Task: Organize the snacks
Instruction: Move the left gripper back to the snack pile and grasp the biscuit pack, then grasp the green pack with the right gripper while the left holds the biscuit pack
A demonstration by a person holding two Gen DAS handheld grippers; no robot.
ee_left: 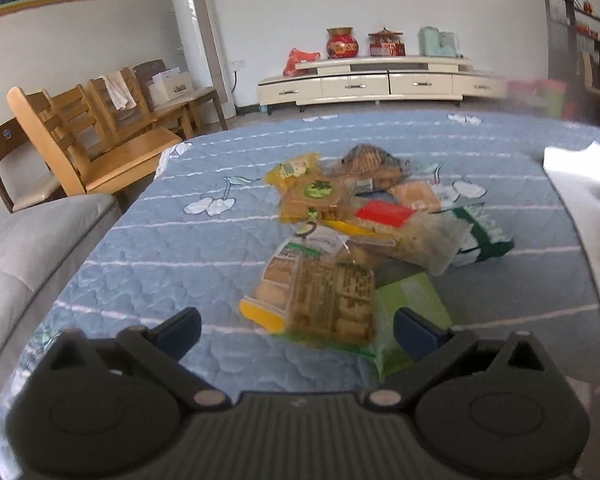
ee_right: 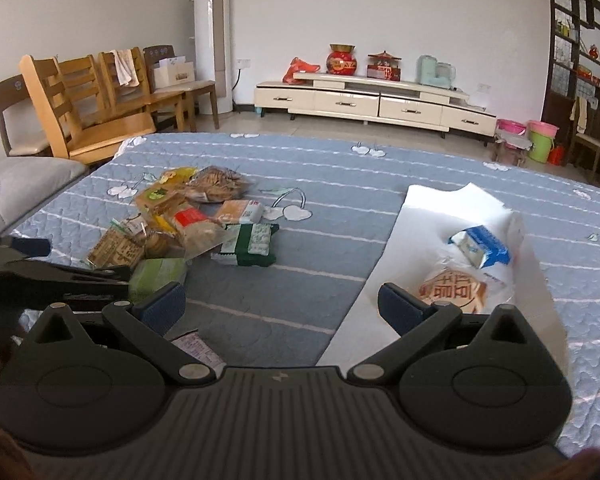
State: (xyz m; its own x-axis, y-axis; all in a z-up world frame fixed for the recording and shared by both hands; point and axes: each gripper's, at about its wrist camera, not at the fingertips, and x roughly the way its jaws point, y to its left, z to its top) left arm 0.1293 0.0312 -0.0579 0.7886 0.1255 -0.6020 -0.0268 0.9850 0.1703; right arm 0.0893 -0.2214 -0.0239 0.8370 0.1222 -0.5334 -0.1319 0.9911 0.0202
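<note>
Snack pile [ee_right: 188,220] sits on the blue quilted bed [ee_right: 340,184], toward its left edge. Nearest pack, biscuit packet [ee_left: 324,300], lies just ahead of the left hand-held gripper [ee_left: 296,330], jaws wide, empty. Green box [ee_left: 412,312] by its right finger. White bag [ee_right: 440,216] toward the right edge holds a blue-white pack [ee_right: 482,246] and round cracker pack [ee_right: 456,288]. Right hand-held gripper [ee_right: 280,304] wide, empty.

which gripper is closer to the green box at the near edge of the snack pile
Left. The left gripper hangs open just short of the green box, one finger beside it. The right gripper, also open, sits further right, toward the white paper.
</note>
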